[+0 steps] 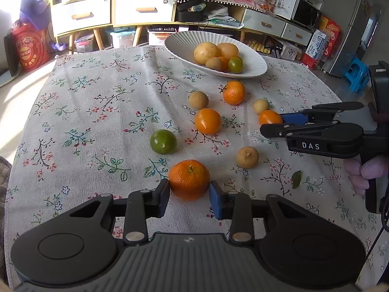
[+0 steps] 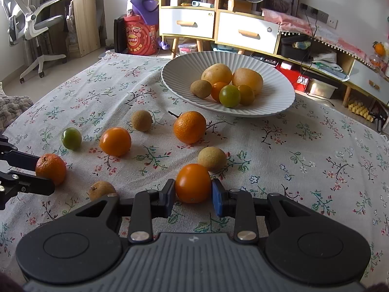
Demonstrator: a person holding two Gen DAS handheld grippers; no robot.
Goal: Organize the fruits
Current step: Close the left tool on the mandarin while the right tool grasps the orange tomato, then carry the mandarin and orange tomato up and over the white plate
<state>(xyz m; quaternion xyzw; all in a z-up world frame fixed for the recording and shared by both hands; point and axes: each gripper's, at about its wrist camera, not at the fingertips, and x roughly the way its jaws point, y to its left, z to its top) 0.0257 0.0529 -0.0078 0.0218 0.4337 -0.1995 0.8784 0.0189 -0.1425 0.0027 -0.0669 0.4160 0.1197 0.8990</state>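
Note:
My left gripper (image 1: 189, 194) is shut on a rough-skinned tangerine (image 1: 189, 178) that rests on the floral tablecloth; it also shows at the left of the right wrist view as the tangerine (image 2: 51, 168). My right gripper (image 2: 193, 196) is shut on a smooth orange tomato (image 2: 193, 183), seen from the side in the left wrist view as the tomato (image 1: 269, 117). A white ribbed bowl (image 2: 274, 97) at the back holds several fruits. Loose on the cloth lie another tangerine (image 2: 190, 127), an orange tomato (image 2: 115, 141), a green tomato (image 2: 71, 138) and brown longans (image 2: 212, 158).
The table's cloth edge (image 1: 14, 170) runs down the left. A person's hand (image 1: 364, 172) grips the right tool's handle. Cabinets with drawers (image 2: 245, 34), a red drum (image 2: 139, 37) and an office chair (image 2: 29, 22) stand beyond the table. A small leaf (image 1: 296, 178) lies on the cloth.

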